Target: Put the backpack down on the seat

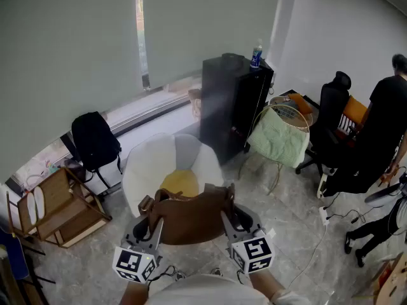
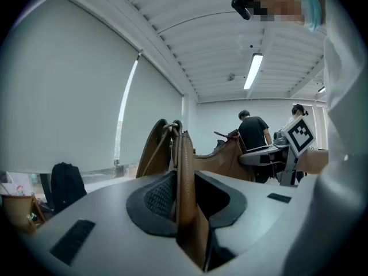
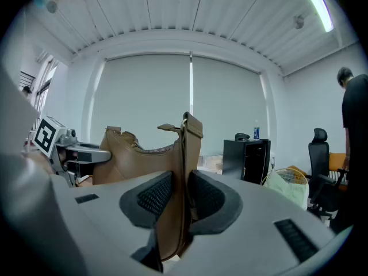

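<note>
The brown backpack hangs between the two grippers, one on each side of it, most likely so that it stays upright and spread, with its base ready to go down flat. The left gripper takes the bag's left edge and the right gripper its right edge; both point nearly level, tipped slightly down, so the body of the bag hangs just ahead of the fingertips.

In the left gripper view the left gripper is narrowed onto a flat leather strap standing on edge between the ribbed pads; it is a grip, not an open hover. In the right gripper view the right gripper is likewise closed to a narrow gap on the bag's other strap, which fills the space between its pads; the bag's zipped top shows to the left of these fingers.

The white seat with its yellow cushion lies beyond and below the fingertips. As far as the head view shows, the bag is not yet resting on it, so the task looks to be at the carrying step, with the lowering and release to come.
</note>
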